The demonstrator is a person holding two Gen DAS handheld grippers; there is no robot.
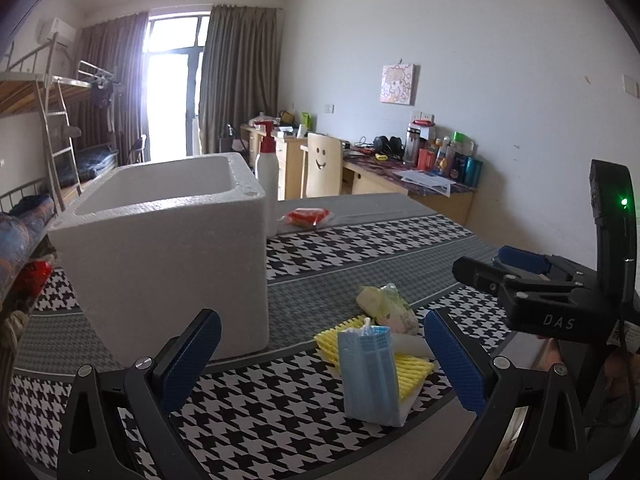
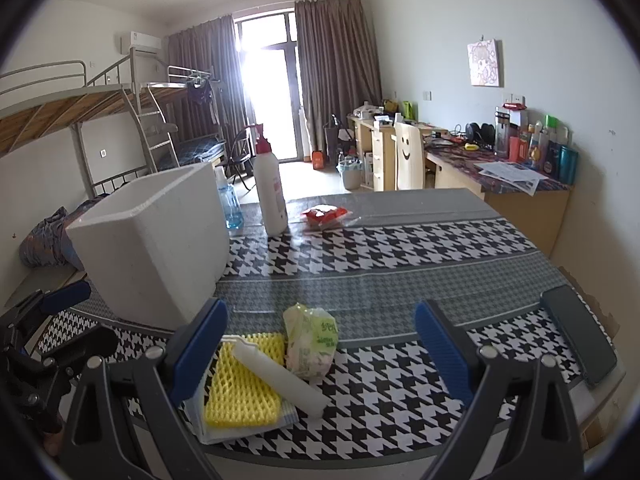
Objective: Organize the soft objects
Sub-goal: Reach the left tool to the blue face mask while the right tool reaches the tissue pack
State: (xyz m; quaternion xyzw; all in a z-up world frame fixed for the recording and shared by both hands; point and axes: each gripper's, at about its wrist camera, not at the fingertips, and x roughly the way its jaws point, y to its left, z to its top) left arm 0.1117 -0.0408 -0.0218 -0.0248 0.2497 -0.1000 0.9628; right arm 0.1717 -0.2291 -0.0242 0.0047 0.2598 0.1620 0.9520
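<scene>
A pile of soft things lies on the houndstooth table: a pack of blue face masks (image 1: 370, 376), a yellow foam net (image 1: 412, 372) (image 2: 242, 380), a white foam roll (image 2: 280, 376) and a green-printed tissue pack (image 1: 390, 310) (image 2: 310, 340). A white foam box (image 1: 168, 248) (image 2: 156, 240) stands open to the left of the pile. My left gripper (image 1: 320, 356) is open, the pile just ahead between its fingers. My right gripper (image 2: 320, 356) is open and empty above the pile; it also shows in the left wrist view (image 1: 516, 276).
A white pump bottle (image 2: 270, 192) and a red snack packet (image 2: 326, 214) sit at the table's far side, a water bottle (image 2: 228, 200) behind the box. A dark phone (image 2: 576, 336) lies at the right edge. Desk, chair and bunk bed stand beyond.
</scene>
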